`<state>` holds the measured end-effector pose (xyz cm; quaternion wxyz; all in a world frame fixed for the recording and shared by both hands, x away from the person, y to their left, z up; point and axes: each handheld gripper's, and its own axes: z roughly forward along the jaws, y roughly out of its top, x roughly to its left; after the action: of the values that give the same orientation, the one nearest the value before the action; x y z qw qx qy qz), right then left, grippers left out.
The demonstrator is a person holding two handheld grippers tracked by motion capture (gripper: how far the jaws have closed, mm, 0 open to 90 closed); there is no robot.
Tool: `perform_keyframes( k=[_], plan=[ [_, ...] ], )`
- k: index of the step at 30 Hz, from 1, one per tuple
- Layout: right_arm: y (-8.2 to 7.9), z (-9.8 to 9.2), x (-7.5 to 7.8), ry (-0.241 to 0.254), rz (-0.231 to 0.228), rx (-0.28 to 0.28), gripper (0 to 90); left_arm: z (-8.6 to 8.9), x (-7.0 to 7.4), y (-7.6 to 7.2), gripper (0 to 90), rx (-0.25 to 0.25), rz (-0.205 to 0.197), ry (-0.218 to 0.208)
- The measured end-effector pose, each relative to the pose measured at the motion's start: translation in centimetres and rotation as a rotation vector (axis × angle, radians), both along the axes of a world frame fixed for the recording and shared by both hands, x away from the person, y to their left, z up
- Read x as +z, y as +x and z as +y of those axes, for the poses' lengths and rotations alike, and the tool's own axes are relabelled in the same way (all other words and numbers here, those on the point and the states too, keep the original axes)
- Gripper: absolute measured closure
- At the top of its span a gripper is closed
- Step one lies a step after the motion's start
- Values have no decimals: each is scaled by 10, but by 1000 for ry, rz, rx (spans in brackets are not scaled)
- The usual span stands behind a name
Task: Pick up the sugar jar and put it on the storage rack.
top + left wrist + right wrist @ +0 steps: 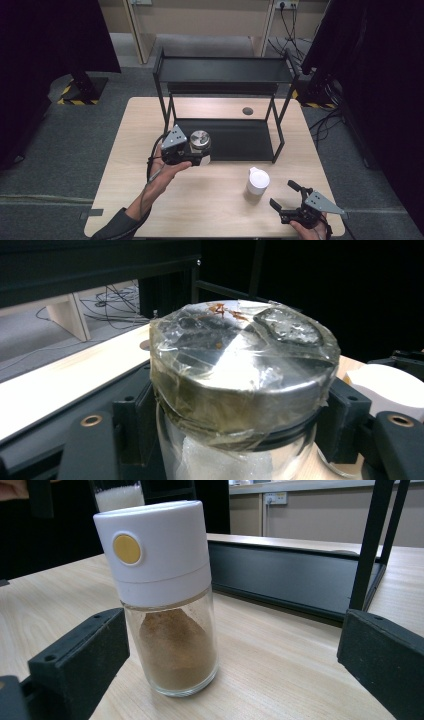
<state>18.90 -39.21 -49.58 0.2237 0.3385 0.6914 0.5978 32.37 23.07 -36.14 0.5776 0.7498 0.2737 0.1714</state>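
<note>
Left gripper (192, 159) jaws pinch glass jar (235, 440) under taped metal lid (240, 360), above tabletop (210, 200) by black rack (225, 70). Glass slippery, breakable; hold below lid. Right gripper (287, 197) jaws spread near spice shaker (165, 595).

Layout of the table: rack at the back, two jars and two grippers in front

A black two-tier metal rack (225, 100) is set at the far middle of the pale wooden table (210, 200). A glass jar with a foil-wrapped metal lid (200, 142) is held between the jaws of the left gripper (192, 157), just before the left front corner of the rack's lower shelf and raised off the table. A glass shaker jar with a white cap (257, 182) is stood on the table to the right of it, before the rack and apart from it. The right gripper (287, 197) is placed near the table's front right corner, just right of the shaker, which is seen between its parted jaws, untouched.
</note>
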Motion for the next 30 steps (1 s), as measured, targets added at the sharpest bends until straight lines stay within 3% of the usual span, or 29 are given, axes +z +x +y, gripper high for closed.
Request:
perform_keyframes(
  k=[6, 10, 22, 29, 30],
  plan=[
    [0, 0, 0, -1, 2, 0, 5, 0, 21, 0, 311, 6, 6, 19],
    [0, 0, 0, -1, 3, 2, 5, 2, 30, 4, 311, -24, 6, 0],
    [0, 0, 0, -2, 3, 2, 5, 3, 58, 9, 311, -40, 2, -6],
    [1, 0, 0, -2, 3, 2, 5, 4, 83, 12, 311, -29, 1, 3],
    [1, 0, 0, -2, 4, 2, 5, 4, 91, 11, 311, -15, 8, 8]
  ],
)
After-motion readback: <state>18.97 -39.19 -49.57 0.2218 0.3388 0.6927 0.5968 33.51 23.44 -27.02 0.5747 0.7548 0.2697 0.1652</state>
